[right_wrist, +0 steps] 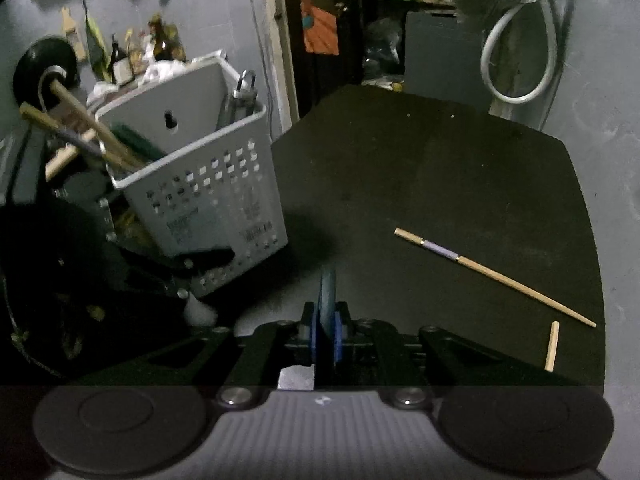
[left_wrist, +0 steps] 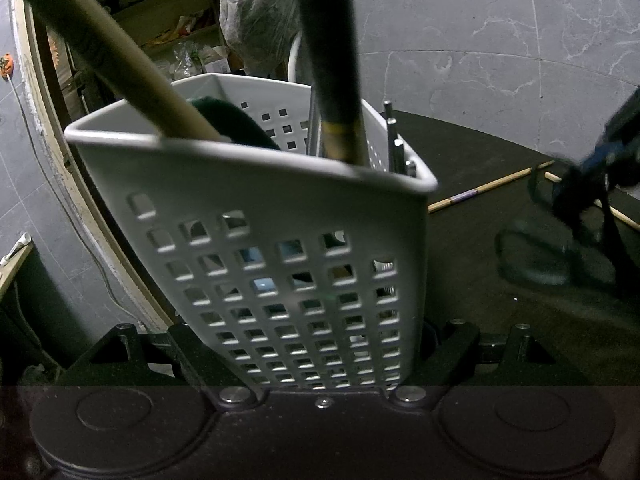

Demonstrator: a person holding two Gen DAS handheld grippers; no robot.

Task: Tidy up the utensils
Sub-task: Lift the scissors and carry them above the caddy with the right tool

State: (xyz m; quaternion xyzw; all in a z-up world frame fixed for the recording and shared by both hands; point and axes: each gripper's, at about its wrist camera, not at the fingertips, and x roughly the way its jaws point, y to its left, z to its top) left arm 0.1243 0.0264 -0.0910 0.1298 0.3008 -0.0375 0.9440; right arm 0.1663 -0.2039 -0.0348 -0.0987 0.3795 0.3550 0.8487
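Observation:
My left gripper (left_wrist: pixel 316 344) is shut on the white perforated basket (left_wrist: pixel 280 208), one finger on each side of its lower part. The basket (right_wrist: pixel 208 184) leans in that grip over the left edge of the dark table (right_wrist: pixel 440 168). In it stand a wooden handle (left_wrist: pixel 120 52), a dark handle with a yellow band (left_wrist: pixel 336 60), a green item (left_wrist: pixel 232 120) and metal handles (left_wrist: pixel 394 136). My right gripper (right_wrist: pixel 325 320) is shut on a thin blue-grey flat utensil (right_wrist: pixel 329 284), seen edge-on. A chopstick with a purple band (right_wrist: pixel 496 276) lies on the table to the right.
The end of a second chopstick (right_wrist: pixel 552 346) lies near the table's right front edge. A grey hose loop (right_wrist: pixel 516 56) hangs at the back right. Bottles and clutter (right_wrist: pixel 128 56) stand behind the basket. A doorway with shelves (left_wrist: pixel 168 20) is behind.

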